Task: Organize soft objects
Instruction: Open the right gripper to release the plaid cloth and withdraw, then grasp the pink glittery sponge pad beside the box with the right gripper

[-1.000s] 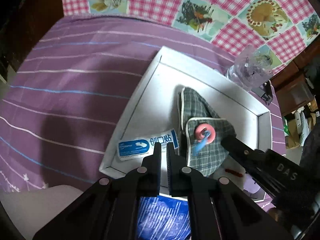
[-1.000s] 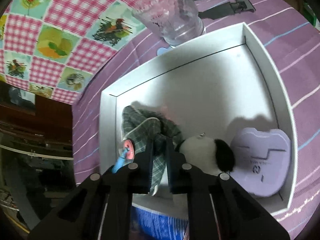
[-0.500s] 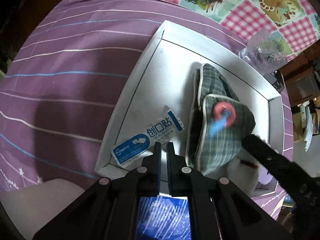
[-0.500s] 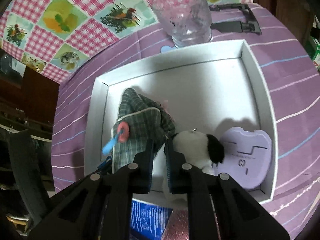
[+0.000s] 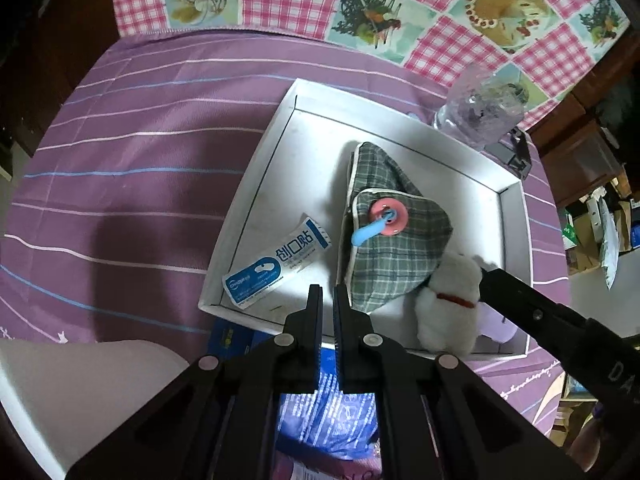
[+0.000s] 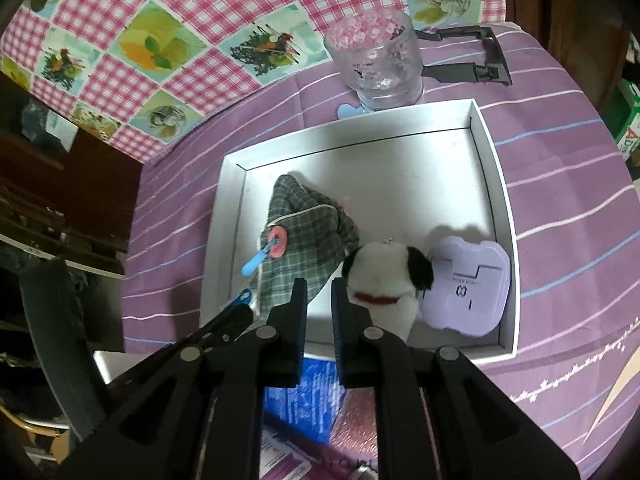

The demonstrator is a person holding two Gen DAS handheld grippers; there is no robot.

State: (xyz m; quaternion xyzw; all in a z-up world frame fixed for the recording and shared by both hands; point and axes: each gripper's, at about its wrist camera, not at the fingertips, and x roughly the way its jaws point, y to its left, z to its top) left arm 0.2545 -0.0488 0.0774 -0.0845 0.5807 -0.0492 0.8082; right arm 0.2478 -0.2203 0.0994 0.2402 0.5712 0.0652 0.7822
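Inside the white tray (image 6: 496,184), on the purple striped cloth (image 5: 140,160): a green plaid pouch (image 5: 384,240) with a pink ring and blue tab, a white plush dog (image 6: 384,280) with black ears leaning against its near side, a lilac pad (image 6: 468,288) touching the dog on the far side, and a blue-and-white plaster packet (image 5: 276,268) lying flat beside the pouch. Above the tray's near edge, left gripper (image 5: 327,300) pinched almost closed on nothing; right gripper (image 6: 319,300) narrowly parted, also empty, close by the dog. Soft items seemingly all in the tray already, so likely a tidying pass or a retreat. For a clean finish: rise straight, clear of the plush so no fur snags, and avoid nudging the pouch. Beaded glass (image 6: 376,68) behind the tray, probably upright, though distorted at the lens edge. Worth keeping well apart from it.
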